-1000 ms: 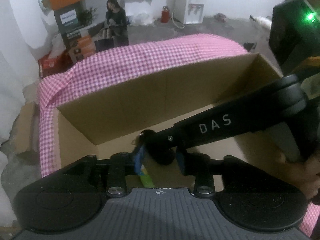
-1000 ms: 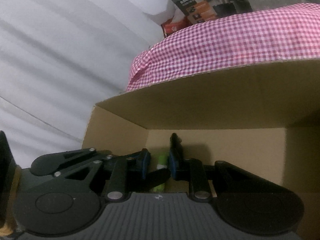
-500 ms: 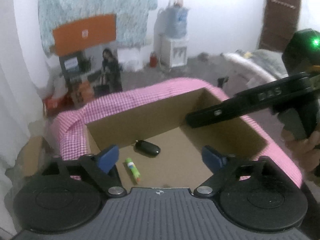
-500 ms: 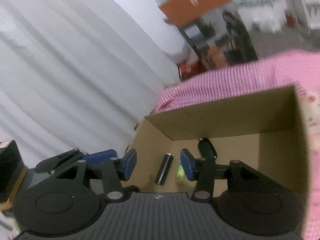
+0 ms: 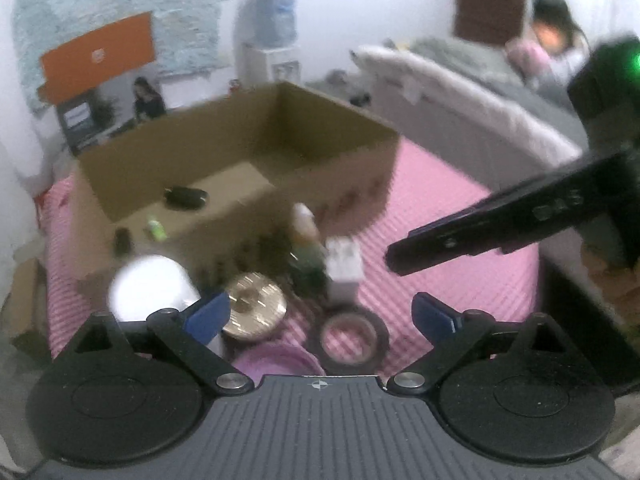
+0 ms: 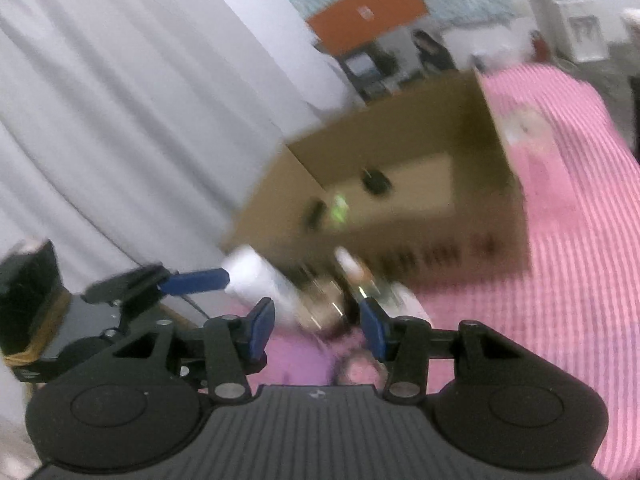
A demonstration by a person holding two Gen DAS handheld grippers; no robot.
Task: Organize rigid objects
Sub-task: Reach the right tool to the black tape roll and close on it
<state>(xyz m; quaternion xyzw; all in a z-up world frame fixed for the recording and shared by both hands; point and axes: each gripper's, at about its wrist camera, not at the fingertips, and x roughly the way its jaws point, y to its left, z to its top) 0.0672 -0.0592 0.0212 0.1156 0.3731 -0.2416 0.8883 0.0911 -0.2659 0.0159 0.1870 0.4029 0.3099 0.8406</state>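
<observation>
Both grippers, left [image 5: 320,312] and right [image 6: 316,328], now apart, empty, pulled back from box [image 5: 224,152]; I see battery [image 5: 122,238] dropped inside. Next: tape [image 5: 352,336] at 6 o'clock.

An open brown cardboard box [image 5: 224,168] stands on the pink checked cloth, and on its floor lie a black key fob [image 5: 186,197], a small green tube [image 5: 157,229] and a dark little cylinder [image 5: 122,239], each apart from the others. Just before the box's front wall, blurred, sit a white cylinder [image 5: 150,290], a gold round lid [image 5: 254,306], a green-bodied bottle [image 5: 306,244], a white block [image 5: 344,268] and a dark tape ring [image 5: 352,336] lying flat.
</observation>
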